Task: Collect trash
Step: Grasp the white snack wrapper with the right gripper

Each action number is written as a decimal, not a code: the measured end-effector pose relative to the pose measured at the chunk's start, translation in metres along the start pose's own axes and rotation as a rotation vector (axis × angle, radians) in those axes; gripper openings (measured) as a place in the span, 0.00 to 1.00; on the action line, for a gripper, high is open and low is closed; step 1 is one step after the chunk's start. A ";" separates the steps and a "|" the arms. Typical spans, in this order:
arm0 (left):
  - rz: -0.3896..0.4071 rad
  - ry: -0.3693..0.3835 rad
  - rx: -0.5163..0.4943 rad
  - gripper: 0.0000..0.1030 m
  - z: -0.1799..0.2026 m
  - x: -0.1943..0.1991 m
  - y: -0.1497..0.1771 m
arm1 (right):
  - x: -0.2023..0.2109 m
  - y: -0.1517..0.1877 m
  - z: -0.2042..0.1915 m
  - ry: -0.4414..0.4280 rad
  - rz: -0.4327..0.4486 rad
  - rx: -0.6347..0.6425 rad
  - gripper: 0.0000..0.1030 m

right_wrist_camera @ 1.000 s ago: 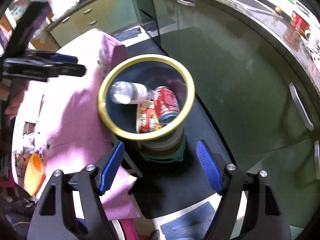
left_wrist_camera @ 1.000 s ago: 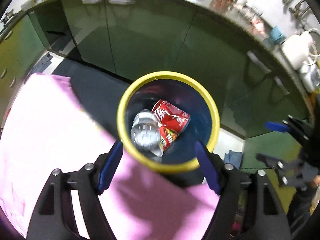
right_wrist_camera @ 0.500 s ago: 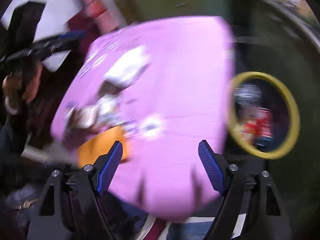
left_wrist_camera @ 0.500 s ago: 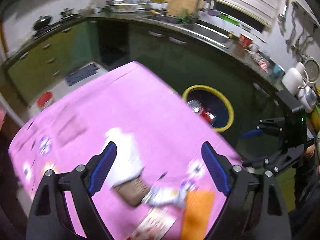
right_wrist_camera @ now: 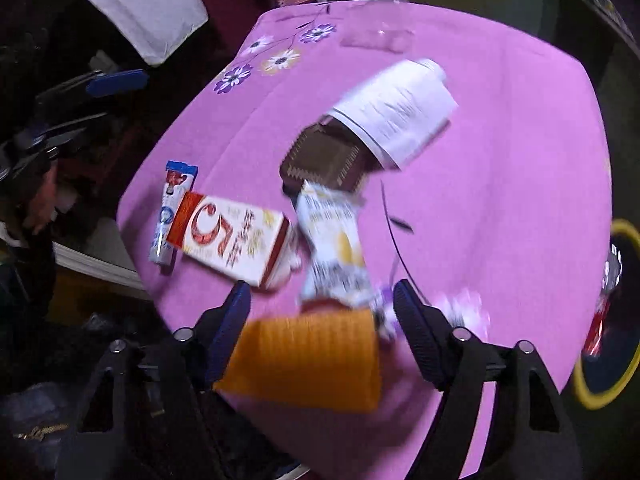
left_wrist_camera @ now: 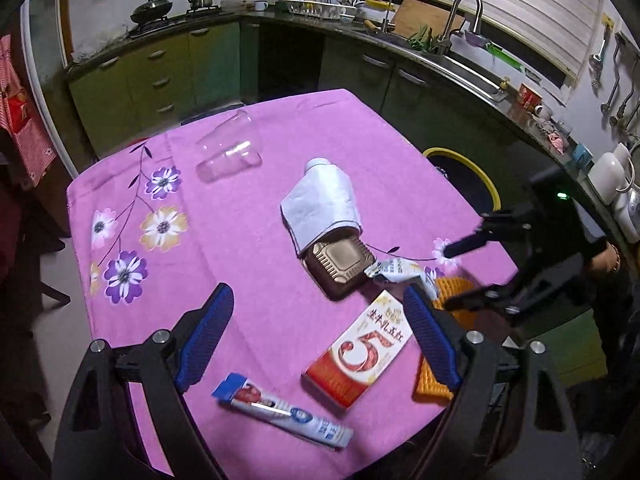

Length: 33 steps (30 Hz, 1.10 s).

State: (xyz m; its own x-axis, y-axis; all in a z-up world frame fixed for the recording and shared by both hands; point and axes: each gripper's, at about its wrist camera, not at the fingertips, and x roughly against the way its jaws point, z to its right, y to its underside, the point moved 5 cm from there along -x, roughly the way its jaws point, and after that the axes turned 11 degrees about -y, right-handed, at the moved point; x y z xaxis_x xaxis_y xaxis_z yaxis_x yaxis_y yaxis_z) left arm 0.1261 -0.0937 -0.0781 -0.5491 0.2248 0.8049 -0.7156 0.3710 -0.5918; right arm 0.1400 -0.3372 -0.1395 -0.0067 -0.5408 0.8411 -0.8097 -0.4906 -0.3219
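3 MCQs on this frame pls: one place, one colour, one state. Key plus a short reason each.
1. Where is the toothpaste tube?
A. in the bin
B. on the pink tablecloth, beside the red-and-white carton
C. on the counter

2. What colour is the trash bin's rim?
A. yellow
B. white
C. red

3. How is the clear plastic cup?
A. upright
B. stacked on the carton
C. lying on its side

Key: B, the tube lies on the cloth next to the carton; A, a yellow ring edges the bin past the table; C, its wall rests on the cloth.
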 end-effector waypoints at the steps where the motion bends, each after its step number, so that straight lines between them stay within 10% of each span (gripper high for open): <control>1: 0.005 0.000 0.002 0.80 -0.001 0.003 0.002 | -0.006 -0.006 0.000 0.011 -0.013 0.005 0.66; 17: 0.003 0.005 -0.075 0.83 0.009 0.009 0.014 | -0.038 -0.027 0.019 0.019 -0.085 -0.030 0.30; 26: 0.004 0.025 -0.149 0.84 0.032 0.012 0.012 | 0.053 -0.019 0.042 0.077 0.120 -0.093 0.30; 33: 0.013 0.069 -0.219 0.84 0.061 0.018 0.009 | 0.143 0.037 0.171 0.327 0.258 -0.386 0.30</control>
State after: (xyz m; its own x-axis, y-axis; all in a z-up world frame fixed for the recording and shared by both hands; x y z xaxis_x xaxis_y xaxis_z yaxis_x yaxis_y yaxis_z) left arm 0.0836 -0.1409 -0.0720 -0.5217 0.2890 0.8027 -0.5936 0.5529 -0.5848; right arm 0.2090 -0.5496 -0.1050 -0.3647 -0.3400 0.8668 -0.9130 -0.0521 -0.4046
